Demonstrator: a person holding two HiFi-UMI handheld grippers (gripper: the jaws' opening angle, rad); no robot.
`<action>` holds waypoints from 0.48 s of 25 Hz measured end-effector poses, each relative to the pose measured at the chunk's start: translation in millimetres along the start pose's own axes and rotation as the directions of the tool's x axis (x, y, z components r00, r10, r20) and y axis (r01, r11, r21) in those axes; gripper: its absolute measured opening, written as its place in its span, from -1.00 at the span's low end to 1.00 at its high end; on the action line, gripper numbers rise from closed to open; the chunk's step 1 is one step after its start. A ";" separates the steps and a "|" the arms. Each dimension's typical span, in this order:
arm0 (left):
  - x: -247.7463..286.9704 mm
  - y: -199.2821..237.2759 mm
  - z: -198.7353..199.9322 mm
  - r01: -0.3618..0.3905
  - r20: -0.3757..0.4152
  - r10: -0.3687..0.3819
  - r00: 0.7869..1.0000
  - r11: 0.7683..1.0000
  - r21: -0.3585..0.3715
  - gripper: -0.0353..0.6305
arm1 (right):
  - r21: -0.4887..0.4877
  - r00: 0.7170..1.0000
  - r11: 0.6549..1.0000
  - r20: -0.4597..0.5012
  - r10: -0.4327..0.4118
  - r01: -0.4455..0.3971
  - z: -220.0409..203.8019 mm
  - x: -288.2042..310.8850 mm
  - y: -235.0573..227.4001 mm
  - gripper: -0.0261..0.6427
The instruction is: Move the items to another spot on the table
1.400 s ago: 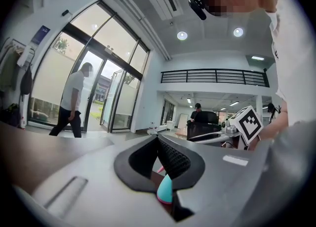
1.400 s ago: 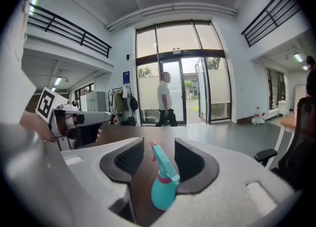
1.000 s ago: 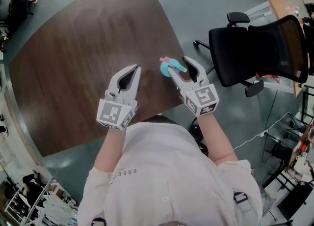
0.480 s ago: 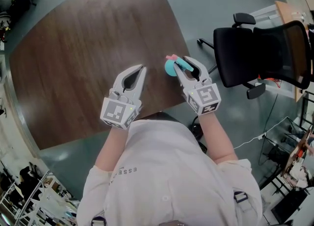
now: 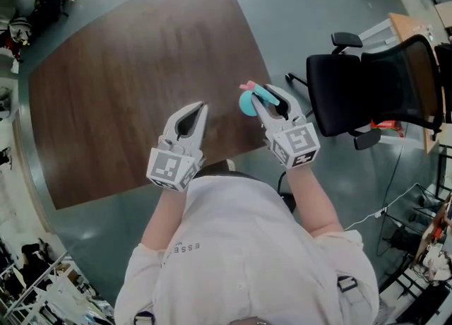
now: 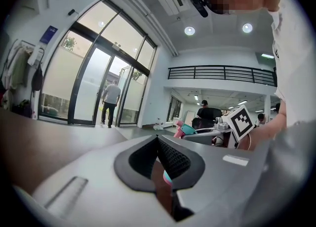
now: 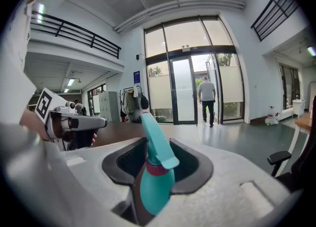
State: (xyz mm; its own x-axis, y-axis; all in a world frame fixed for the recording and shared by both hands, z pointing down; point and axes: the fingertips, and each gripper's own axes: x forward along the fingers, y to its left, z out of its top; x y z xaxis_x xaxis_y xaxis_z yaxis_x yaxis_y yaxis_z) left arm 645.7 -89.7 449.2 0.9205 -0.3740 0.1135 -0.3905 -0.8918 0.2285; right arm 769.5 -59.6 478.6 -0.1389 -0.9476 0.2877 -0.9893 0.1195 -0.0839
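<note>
A teal spray bottle [image 5: 247,99] with a pink collar sits near the right edge of the dark wooden table [image 5: 127,62]. My right gripper [image 5: 264,95] is shut on it. In the right gripper view the bottle [image 7: 154,186] stands between the two pads, nozzle pointing away. My left gripper [image 5: 200,108] hovers over the table to the left of it, jaws shut with nothing in them. From the left gripper view [image 6: 159,139] the bottle [image 6: 185,131] shows far off to the right. The left gripper [image 7: 74,122] also appears at the left of the right gripper view.
A black office chair [image 5: 371,80] stands on the grey floor just right of the table's edge. The tabletop spreads bare to the left and far side. A person walks by the glass doors [image 7: 206,95] in the distance.
The right jaws, open around the spray bottle a second ago, have closed onto it. The left gripper has stayed shut beside it.
</note>
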 end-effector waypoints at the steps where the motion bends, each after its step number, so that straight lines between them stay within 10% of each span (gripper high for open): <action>1: -6.9 -4.1 1.5 -0.012 0.012 0.012 1.000 1.000 0.003 -0.87 | -0.007 1.000 1.000 0.007 0.007 -0.007 2.8 -5.0 4.4 -0.53; 12: -123.7 -3.5 14.1 -0.262 0.101 0.261 0.960 0.965 -0.001 -0.87 | -0.072 0.986 0.985 0.027 0.162 -0.160 26.9 -32.2 87.1 -0.53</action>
State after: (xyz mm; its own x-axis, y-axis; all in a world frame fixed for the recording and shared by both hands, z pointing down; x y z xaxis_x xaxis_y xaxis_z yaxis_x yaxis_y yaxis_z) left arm 533.4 -43.9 420.7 0.7836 -0.6172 0.0713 -0.6180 -0.7624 0.1921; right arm 689.0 -26.6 436.4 -0.2962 -0.9233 0.2444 -0.9550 0.2904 -0.0601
